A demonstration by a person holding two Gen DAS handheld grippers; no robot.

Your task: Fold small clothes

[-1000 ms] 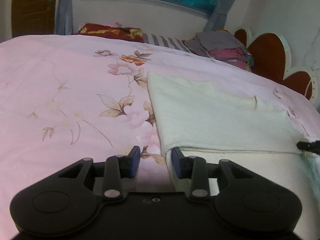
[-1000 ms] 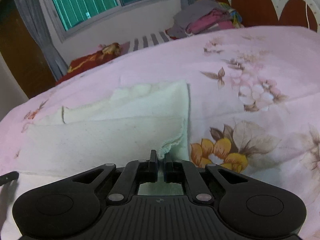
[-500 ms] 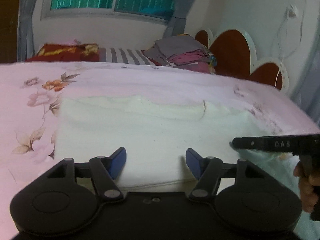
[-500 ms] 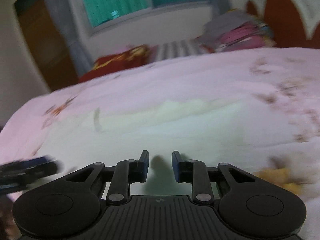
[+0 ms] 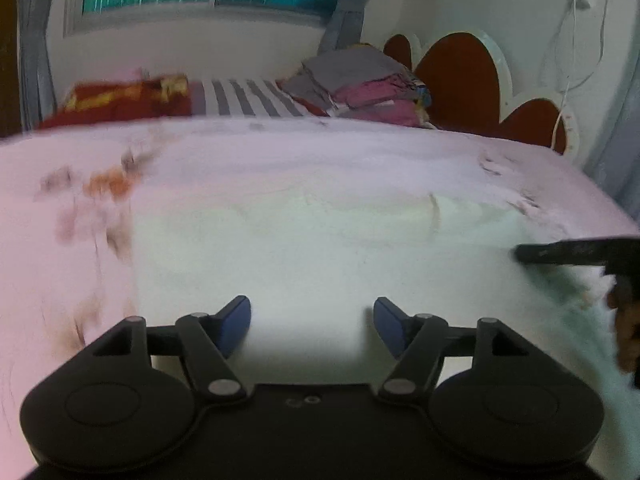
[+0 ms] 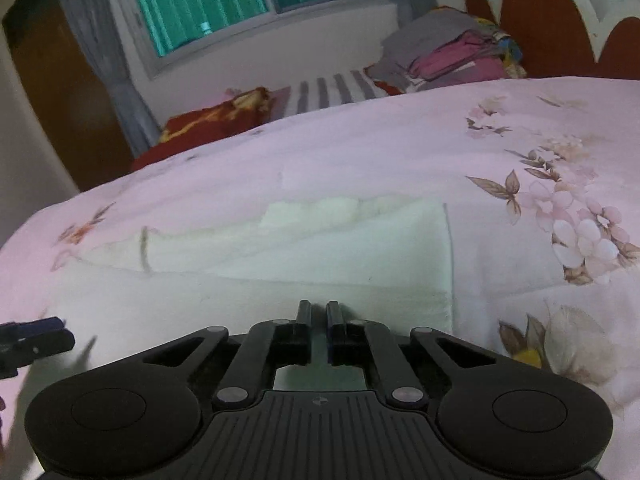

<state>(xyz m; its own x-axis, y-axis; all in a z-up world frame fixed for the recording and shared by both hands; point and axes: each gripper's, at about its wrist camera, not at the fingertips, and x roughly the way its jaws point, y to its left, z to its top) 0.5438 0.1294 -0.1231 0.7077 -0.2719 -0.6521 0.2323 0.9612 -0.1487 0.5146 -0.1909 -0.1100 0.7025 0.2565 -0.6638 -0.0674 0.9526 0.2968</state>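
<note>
A cream-white small garment (image 5: 304, 252) lies flat on the pink floral bedsheet (image 5: 60, 260), folded with a seam across it; it also shows in the right wrist view (image 6: 320, 256). My left gripper (image 5: 312, 320) is open and empty, its blue pads wide apart just above the garment's near edge. My right gripper (image 6: 319, 316) has its jaws nearly closed with a narrow gap, nothing between them, over the garment's near edge. The right gripper's fingers (image 5: 560, 252) show at the right of the left wrist view; the left gripper's fingers (image 6: 36, 340) show at the left of the right view.
A stack of folded clothes (image 5: 360, 84) sits at the head of the bed by a red and white headboard (image 5: 472, 80). A red pillow (image 5: 120, 100) and a striped one (image 5: 244, 98) lie under the window. The bedsheet (image 6: 520, 160) extends right.
The right gripper let go of the garment corner it held, opened, then closed nearly shut. The left gripper opened wider and swung right over the garment. The garment now lies flat.
</note>
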